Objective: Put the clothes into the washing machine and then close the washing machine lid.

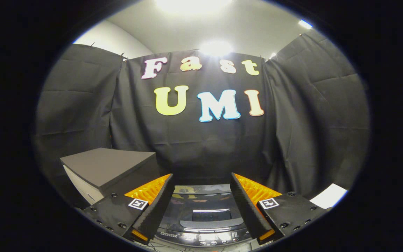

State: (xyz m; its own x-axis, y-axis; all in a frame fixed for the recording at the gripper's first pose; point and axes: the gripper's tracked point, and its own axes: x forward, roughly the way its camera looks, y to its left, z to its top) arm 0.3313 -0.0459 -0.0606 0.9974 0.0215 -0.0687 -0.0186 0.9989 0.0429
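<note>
Our jaws stand apart, holding nothing, above the washing machine (201, 217), whose dark lid (201, 206) lies shut; no clothes beside it.

Gripper (201, 182) – fingers spread wide apart, nothing btwn them.

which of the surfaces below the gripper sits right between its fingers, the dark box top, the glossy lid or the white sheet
The glossy lid of the washing machine, seen between the open gripper's fingers. The dark box top is raised beside one finger; the white sheet lies beyond the other.
</note>
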